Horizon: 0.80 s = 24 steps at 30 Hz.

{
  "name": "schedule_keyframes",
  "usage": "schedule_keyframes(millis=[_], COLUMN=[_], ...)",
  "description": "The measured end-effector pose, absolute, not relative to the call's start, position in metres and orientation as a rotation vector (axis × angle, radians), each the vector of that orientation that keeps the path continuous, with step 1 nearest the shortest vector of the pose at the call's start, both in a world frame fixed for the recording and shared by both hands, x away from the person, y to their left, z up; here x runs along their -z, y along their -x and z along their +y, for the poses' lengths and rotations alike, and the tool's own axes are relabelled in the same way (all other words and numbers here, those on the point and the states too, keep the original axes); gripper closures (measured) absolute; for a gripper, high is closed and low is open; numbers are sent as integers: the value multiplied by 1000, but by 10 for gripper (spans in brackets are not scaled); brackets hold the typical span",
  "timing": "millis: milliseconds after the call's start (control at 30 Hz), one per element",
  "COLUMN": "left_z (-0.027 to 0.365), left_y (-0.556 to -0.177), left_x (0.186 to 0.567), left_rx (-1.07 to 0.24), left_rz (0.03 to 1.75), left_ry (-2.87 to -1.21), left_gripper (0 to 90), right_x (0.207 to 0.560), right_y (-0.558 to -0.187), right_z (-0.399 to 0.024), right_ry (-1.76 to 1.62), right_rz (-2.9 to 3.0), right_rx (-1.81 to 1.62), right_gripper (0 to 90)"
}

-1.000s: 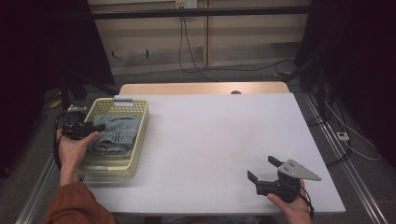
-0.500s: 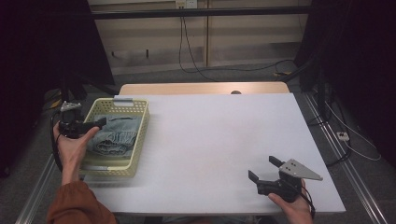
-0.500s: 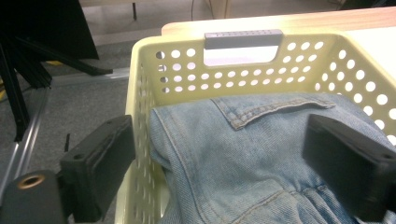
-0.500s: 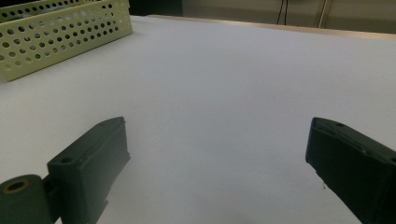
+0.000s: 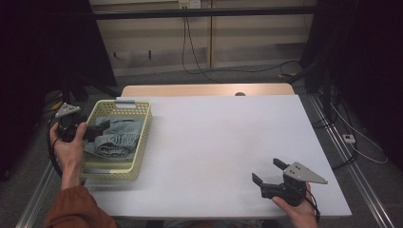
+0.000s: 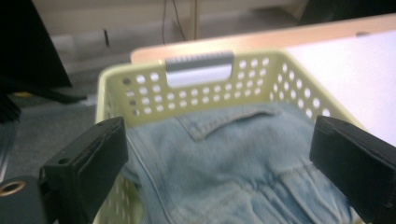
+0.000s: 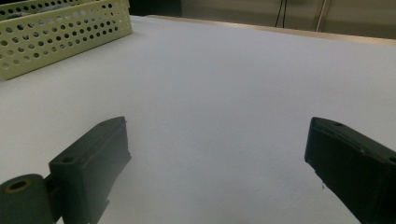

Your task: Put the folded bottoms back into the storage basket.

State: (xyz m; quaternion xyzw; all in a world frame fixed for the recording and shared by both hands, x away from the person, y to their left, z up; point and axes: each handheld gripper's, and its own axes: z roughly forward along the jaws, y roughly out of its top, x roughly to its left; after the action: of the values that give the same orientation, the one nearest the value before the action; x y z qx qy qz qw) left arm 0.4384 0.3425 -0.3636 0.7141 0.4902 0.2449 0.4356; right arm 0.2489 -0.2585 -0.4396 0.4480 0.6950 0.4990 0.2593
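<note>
Left gripper (image 6: 219, 154) jaws just opened, lifted off jeans (image 6: 233, 172).

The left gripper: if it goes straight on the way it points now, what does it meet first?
Most likely the folded jeans in the yellow basket. The left gripper is open above them, though depth is unclear.

White table (image 5: 214, 137) with a wooden far edge. A yellow perforated basket (image 5: 140, 142) stands on it at the left, near the left edge.
</note>
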Motion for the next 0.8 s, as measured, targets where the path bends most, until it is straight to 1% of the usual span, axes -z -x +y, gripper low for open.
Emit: schedule_keyframes(millis=[167, 567, 700, 800], left_z=[340, 330, 330, 333], left_y=[-436, -418, -406, -399], left_x=[362, 357, 354, 353], left_rx=[-576, -667, -676, -665], left_rz=[1255, 1187, 1176, 1163], left_ry=[-1756, -1888, -1874, -1831], left_gripper=[49, 58, 58, 48], right_x=[440, 441, 441, 441], right_y=[-249, -251, -251, -252], right_z=[-259, -258, -259, -259], right_ry=[-1218, -1234, -1236, -1239], right_rz=[1886, 1881, 1880, 1880], right_rx=[-1347, -1346, -1343, -1342], right_gripper=[65, 64, 64, 64])
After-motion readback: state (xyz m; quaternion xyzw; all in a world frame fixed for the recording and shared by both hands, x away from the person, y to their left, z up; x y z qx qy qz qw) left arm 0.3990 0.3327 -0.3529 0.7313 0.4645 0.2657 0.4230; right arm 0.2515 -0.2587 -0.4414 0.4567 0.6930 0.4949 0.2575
